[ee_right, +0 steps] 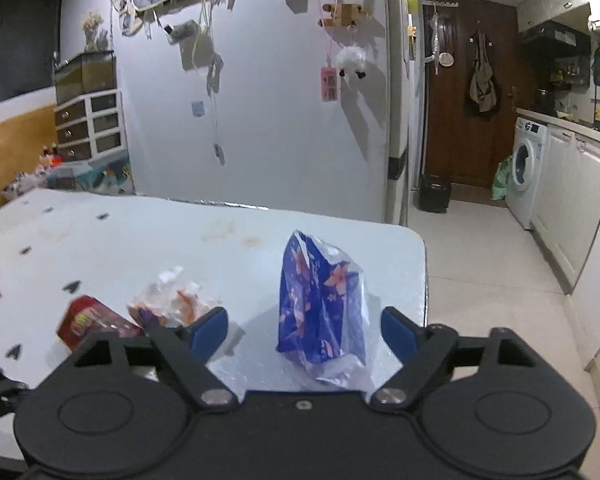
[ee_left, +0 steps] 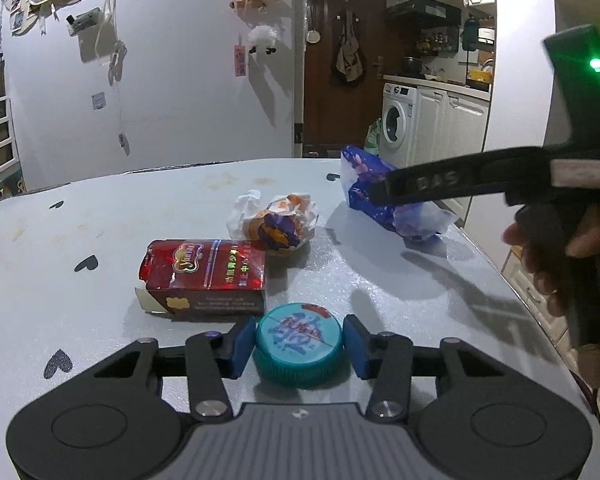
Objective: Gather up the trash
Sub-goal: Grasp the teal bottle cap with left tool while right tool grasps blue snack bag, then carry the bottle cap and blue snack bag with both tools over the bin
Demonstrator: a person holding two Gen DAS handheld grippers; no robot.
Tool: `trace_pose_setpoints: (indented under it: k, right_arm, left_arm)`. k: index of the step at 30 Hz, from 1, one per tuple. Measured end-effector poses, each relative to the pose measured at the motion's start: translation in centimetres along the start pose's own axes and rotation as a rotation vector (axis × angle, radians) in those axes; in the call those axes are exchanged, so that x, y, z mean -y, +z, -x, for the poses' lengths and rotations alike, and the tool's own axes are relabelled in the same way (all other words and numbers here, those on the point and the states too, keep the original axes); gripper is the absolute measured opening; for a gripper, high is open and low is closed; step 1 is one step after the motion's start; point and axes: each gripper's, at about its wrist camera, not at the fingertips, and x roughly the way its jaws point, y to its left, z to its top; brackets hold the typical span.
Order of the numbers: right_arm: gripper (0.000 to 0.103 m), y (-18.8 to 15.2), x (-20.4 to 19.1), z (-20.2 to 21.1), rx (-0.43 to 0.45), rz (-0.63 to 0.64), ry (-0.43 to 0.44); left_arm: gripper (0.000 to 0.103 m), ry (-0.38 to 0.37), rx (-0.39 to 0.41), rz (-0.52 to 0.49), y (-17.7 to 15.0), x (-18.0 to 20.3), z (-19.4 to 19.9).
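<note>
Trash pick-up on the bench (ee_left: pixel 100 208)

Left tongs (ee_left: pixel 299 346) pinched the teal cap (ee_left: pixel 299 350); right tongs (ee_right: pixel 305 330) stood wide around the blue bag (ee_right: pixel 320 304), ready to grab.

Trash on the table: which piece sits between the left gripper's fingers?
The teal cap. It lies flat between the left gripper's blue pads, while the red box, crumpled wrapper and blue bag lie farther off.
</note>
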Motion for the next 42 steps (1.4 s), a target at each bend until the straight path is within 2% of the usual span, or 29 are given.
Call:
trace_pose_setpoints:
  k: [2,3,5,7,11,17,31,42]
  right_arm:
    - [0.066,-0.3,-0.1,-0.4,-0.01,-0.009,-0.004]
    - [0.063,-0.5,-0.1,-0.5,-0.017,-0.01,-0.005]
    - [0.046,-0.7,-0.2,-0.7,-0.028,-0.006,-0.006]
    - [0.039,-1.0,-0.4,-0.7,-0.033,0.013,-0.006]
    - [0.017,-1.4,-1.0,0.1,-0.019,0.075,-0.004]
    - [0.01,-2.5,-1.5,2.1,0.004,0.129,0.008]
    - [0.009,-4.1,0.0,7.4,0.061,0.069,0.063]
    - [0.008,-5.1,2.6,10.4,0.08,0.049,0.035]
  left_arm:
    - [0.049,-0.001,0.001,-0.003,0.0,0.1,0.0]
    - [0.049,-0.001,0.001,-0.002,0.0,0.1,0.0]
    - [0.049,0.008,0.01,0.0,0.0,0.1,0.1]
    - [0.049,0.014,0.026,0.004,0.0,0.0,0.4]
    - [0.049,0.027,0.042,0.026,0.1,-0.3,0.6]
    - [0.049,0.055,0.073,0.076,0.2,-1.3,1.2]
    - [0.049,0.068,0.097,0.105,-0.1,-1.2,1.8]
    - [0.049,0.068,0.109,0.103,-0.4,-0.1,2.3]
